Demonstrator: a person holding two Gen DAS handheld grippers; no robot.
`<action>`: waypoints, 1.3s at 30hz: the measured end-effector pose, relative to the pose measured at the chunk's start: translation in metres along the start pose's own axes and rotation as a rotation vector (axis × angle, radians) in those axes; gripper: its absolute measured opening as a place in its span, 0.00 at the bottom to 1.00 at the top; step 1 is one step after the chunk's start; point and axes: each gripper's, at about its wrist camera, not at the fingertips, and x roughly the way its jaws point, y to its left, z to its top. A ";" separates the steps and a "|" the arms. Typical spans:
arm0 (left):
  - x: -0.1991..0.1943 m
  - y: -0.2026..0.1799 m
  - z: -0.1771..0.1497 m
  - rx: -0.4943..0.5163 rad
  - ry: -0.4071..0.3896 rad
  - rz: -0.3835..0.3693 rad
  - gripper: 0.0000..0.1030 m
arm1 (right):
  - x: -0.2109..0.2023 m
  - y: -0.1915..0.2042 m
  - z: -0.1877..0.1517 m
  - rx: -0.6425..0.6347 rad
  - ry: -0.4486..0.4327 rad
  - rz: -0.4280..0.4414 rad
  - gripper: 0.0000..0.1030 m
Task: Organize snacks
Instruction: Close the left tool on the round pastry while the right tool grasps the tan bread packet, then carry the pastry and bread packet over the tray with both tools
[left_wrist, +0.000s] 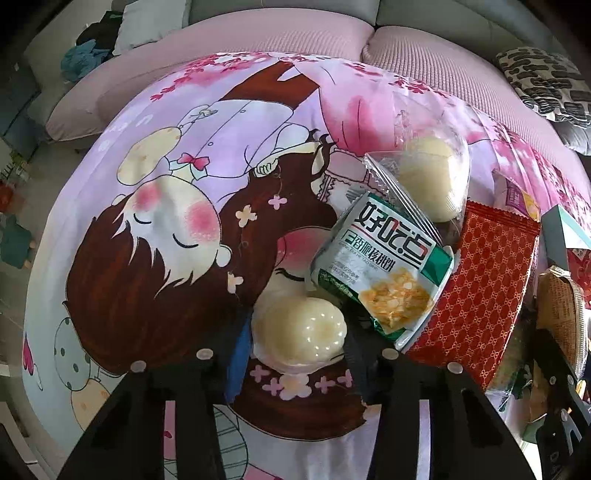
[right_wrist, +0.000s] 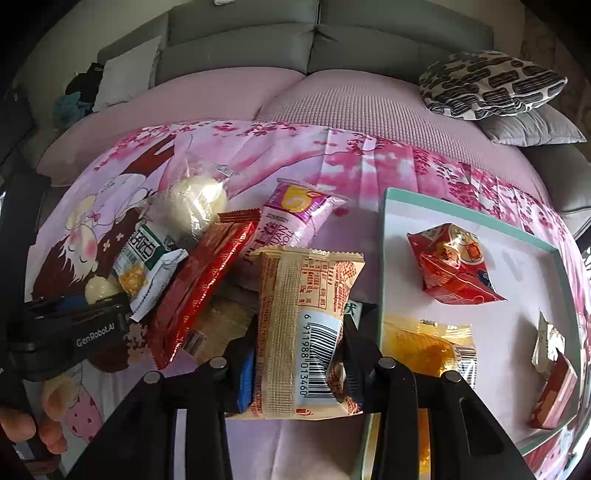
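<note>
Right tool (right_wrist: 299, 354) pinches crinkly beige packet (right_wrist: 306, 314).

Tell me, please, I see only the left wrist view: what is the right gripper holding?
Observer: The right gripper is shut on a beige packet with a barcode.
Operator: Is anything in the tray already?
Observer: Yes. The tray holds a red packet, an orange packet and a third packet at its right side.
Operator: Is the beige packet over the tray?
Observer: No, it is beside the tray's left rim.
</note>
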 end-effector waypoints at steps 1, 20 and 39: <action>-0.001 0.000 0.000 -0.003 0.000 -0.002 0.46 | -0.001 -0.001 0.000 0.003 0.001 0.002 0.40; -0.038 0.031 0.000 -0.117 -0.062 -0.009 0.43 | -0.023 -0.019 0.000 0.065 -0.037 0.036 0.38; -0.083 0.045 0.000 -0.210 -0.192 -0.070 0.43 | -0.065 -0.045 -0.005 0.141 -0.125 0.099 0.38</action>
